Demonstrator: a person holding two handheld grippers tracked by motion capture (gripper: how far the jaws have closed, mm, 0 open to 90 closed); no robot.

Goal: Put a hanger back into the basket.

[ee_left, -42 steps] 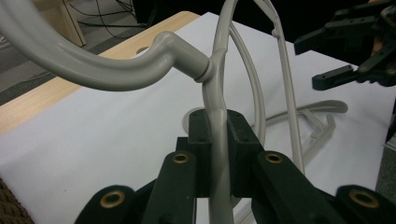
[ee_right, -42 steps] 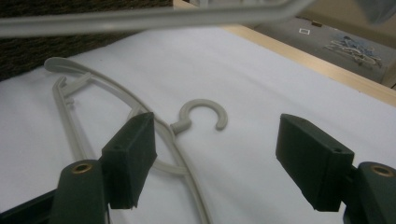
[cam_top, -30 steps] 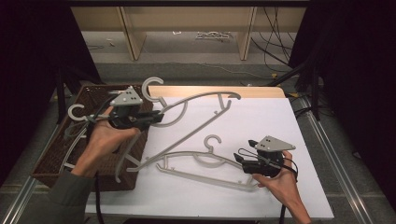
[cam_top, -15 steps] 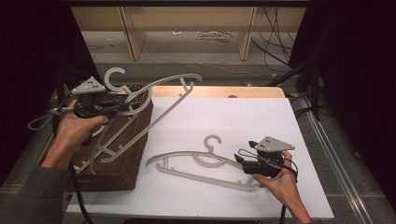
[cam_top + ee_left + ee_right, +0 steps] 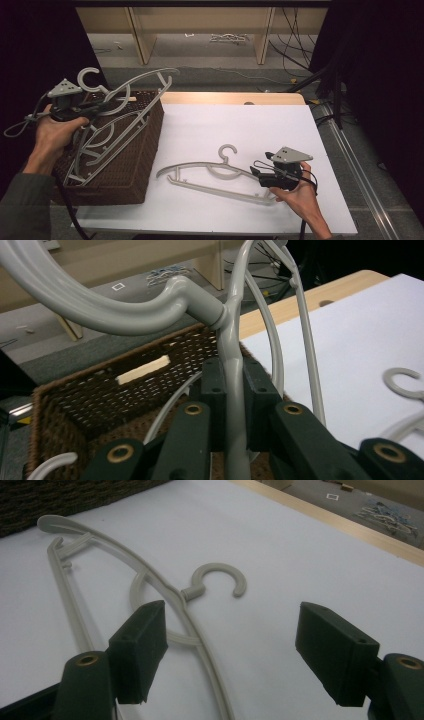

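The left tongs (image 5: pixel 102 107) are clamping a pale grey plastic coat hanger (image 5: pixel 125 102) over the dark woven wicker basket (image 5: pixel 135 165), seemingly to drop it in, while the right tongs (image 5: pixel 256 173) are gaping wide beside a second grey hanger (image 5: pixel 210 172) right of that basket.

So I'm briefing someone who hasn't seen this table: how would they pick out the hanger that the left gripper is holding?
Start at the brown wicker basket at the left of the white table. Above it the left gripper is shut on a grey plastic hanger near its hook. Unlike the hanger lying flat on the table and the ones in the basket, it is lifted in the air, tilted.
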